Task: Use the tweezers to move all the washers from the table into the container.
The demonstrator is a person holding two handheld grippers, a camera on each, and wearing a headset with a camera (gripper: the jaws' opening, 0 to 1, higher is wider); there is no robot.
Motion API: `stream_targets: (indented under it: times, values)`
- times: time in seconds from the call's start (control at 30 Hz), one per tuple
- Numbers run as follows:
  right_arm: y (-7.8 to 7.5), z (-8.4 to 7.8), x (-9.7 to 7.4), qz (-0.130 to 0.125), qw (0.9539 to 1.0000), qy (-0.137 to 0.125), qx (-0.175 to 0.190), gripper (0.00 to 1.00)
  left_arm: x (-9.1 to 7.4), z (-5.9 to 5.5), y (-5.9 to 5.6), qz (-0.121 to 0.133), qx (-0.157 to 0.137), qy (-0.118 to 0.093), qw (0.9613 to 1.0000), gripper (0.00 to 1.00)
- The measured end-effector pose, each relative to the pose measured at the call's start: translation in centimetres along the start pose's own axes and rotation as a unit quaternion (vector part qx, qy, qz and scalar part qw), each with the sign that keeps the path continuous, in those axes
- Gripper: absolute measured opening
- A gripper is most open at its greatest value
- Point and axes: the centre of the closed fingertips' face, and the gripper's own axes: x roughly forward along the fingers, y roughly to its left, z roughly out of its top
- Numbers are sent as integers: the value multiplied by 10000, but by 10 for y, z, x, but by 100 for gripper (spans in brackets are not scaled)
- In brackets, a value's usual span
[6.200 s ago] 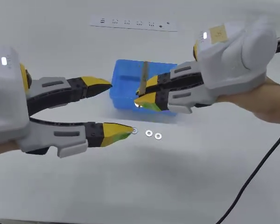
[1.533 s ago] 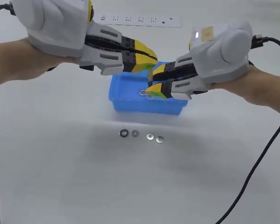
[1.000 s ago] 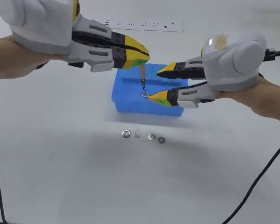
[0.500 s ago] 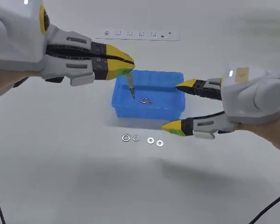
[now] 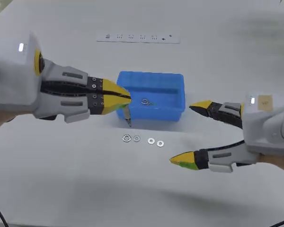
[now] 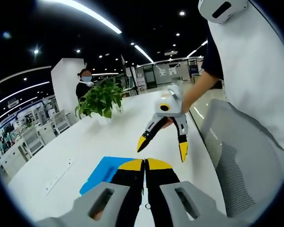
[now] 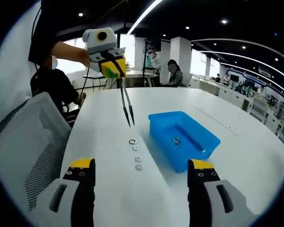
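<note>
Picking up the next washer looks like the step in hand. The left gripper has its jaws pressed together on the tweezers, whose points hang just over the table, between the container and the left end of the row of washers. In the right gripper view the points seem slightly apart with nothing between them. The right gripper hovers nearby, jaws wide apart and holding nothing. To do it well, set one point through a washer's hole and the other outside its rim, squeeze gently and lift straight up, since thin rings may skid on the smooth top. The four washers are small, flat, shiny metal rings lying apart just before the blue container, with more already inside
</note>
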Motion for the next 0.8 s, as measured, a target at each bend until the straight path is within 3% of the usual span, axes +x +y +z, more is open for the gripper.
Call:
stream_targets:
  times: [0.03,0.13,0.3,0.4,0.53,0.8]
  values:
    - [3,1,-2,-3,9999,-128,93,85,0,-2,-2,22,-8,9,10000,4]
    - [11,-1,-5,3,9997,-194,125,90,-2,-4,-6,81,-87,-31,9999,4]
    - [19,-16,-1,-36,9999,33,159,100,-1,-16,-10,41,-113,103,9999,4]
    - [24,-12,2,-27,9970,-263,730,100,1,-22,-9,45,-154,126,9998,4]
    - [31,-19,10,47,9983,-73,577,100,3,-27,-6,51,-219,121,9997,4]
    - [36,-20,16,208,9969,-75,760,100,8,-38,-4,73,-273,188,9994,4]
